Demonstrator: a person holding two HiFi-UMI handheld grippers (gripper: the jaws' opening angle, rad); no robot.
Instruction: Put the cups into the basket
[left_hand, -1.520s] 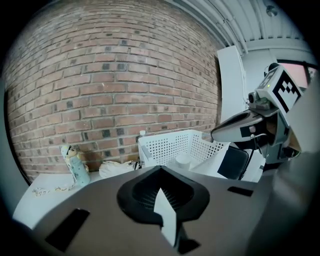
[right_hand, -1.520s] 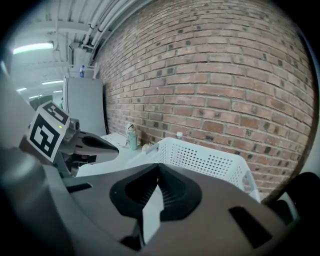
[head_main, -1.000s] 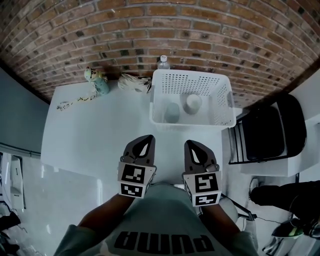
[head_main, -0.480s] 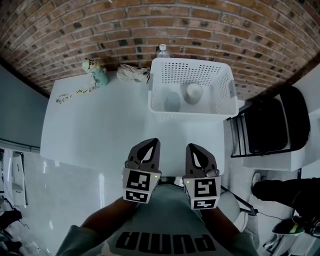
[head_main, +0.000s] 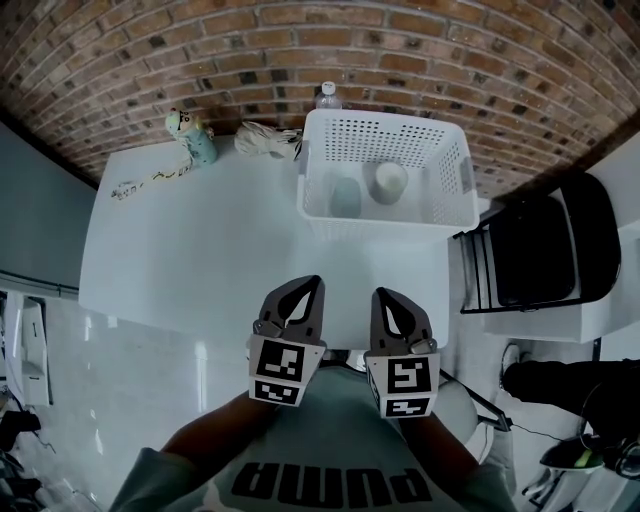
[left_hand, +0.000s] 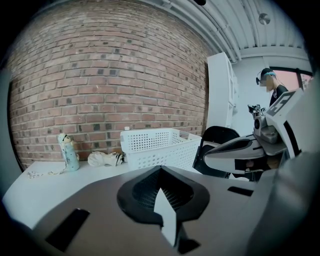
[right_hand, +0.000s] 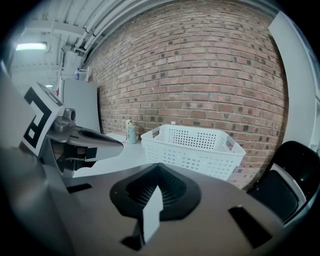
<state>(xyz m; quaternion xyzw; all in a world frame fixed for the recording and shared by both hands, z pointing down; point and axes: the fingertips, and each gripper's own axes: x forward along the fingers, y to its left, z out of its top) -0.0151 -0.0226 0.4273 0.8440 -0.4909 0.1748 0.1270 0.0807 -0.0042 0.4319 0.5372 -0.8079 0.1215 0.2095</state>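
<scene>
A white perforated basket (head_main: 455, 190) stands at the far right of the white table (head_main: 200, 260). Inside it lie a pale grey-blue cup (head_main: 345, 196) and a white cup (head_main: 389, 181). My left gripper (head_main: 310, 284) and right gripper (head_main: 382, 296) hover side by side over the table's near edge, close to my body, well short of the basket. Both have their jaws together with nothing between them. The basket (left_hand: 155, 145) shows ahead in the left gripper view, and the same basket (right_hand: 192, 145) in the right gripper view.
A small teal figurine bottle (head_main: 197, 138) with a cord and a crumpled white cloth (head_main: 266, 140) lie at the table's far edge. A clear bottle (head_main: 327, 97) stands behind the basket by the brick wall. A black chair (head_main: 545, 265) sits right of the table.
Both grippers drew back slightly toward my body and closer together; the view shifted a little. The basket and cups have stayed put.
</scene>
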